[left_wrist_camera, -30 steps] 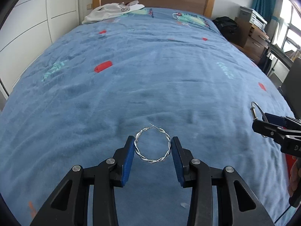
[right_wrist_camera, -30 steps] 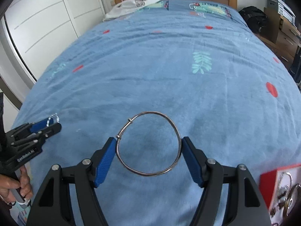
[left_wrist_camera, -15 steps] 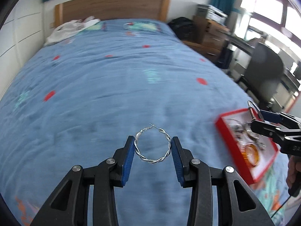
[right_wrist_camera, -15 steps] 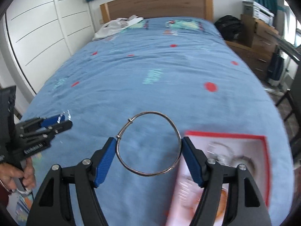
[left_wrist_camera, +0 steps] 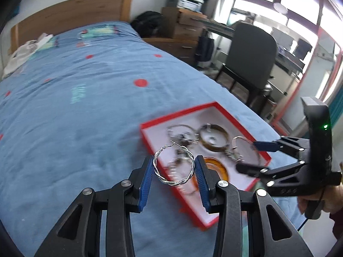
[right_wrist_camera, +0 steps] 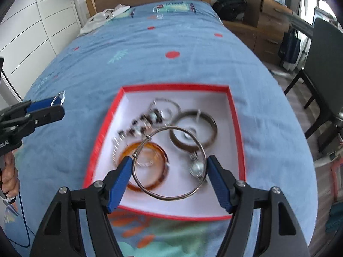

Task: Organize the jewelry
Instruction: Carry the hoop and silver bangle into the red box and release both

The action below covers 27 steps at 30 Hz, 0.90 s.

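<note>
Jaws first: our left gripper (left_wrist_camera: 174, 172) is narrowly closed on a twisted silver hoop (left_wrist_camera: 174, 167), pinched at its nine and three o'clock sides, while our right gripper (right_wrist_camera: 169, 168) stands wider, clamped across a plain wire bangle (right_wrist_camera: 169, 163) in the same way.

Both pieces hang above the red-rimmed box (right_wrist_camera: 235, 115) lying on the blue bedspread (right_wrist_camera: 150, 60), the bangle over its middle, the hoop over its near-left edge. We judge the step in hand to be setting both pieces down inside. To do it well, we should bring the hoop further toward the box's centre, lower each piece close to the white floor, and pick bare patches; the amber bangle (right_wrist_camera: 148, 165) and the dark bangle (right_wrist_camera: 193, 128) already crowd the middle, so the twelve o'clock strip looks freer. We let go gently so nothing bounces out.

From the right wrist we see all four walls of the box. From the left wrist we see the right gripper from the side, low over the box, and a desk chair (left_wrist_camera: 253, 53) at two o'clock.
</note>
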{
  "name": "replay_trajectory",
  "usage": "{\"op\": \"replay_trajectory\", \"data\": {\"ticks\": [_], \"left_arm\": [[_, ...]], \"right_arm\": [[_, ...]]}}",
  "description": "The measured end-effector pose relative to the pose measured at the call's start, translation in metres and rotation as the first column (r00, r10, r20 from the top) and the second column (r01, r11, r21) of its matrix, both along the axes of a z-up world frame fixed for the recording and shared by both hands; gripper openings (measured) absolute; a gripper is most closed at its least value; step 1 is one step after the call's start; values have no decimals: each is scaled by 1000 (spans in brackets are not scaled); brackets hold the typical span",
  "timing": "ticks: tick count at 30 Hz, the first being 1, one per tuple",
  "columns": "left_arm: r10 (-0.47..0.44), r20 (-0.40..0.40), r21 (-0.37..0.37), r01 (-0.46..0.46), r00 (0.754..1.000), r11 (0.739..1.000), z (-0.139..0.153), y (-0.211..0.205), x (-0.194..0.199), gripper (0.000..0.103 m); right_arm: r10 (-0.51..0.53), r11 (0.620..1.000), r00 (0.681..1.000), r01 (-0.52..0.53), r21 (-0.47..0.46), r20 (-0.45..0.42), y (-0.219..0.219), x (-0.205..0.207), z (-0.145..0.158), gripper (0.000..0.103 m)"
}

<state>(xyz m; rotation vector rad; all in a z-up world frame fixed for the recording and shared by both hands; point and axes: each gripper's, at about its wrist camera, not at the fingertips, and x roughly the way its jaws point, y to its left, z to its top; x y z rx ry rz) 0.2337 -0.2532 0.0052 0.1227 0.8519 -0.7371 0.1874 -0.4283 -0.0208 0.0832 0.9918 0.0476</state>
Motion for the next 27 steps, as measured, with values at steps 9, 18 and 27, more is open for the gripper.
{"op": "replay_trajectory", "data": {"ticks": [9, 18, 27], "left_arm": [[-12, -40, 31, 13, 999, 999, -25, -47, 8, 38], [5, -55, 78, -1, 998, 997, -47, -72, 46, 38], [-16, -72, 137, 25, 997, 990, -73, -86, 52, 38]], "right_arm": [[54, 998, 998, -53, 32, -13, -19, -3, -22, 69], [107, 994, 994, -107, 30, -6, -23, 14, -36, 69], [203, 978, 979, -203, -44, -7, -10, 18, -47, 70]]}}
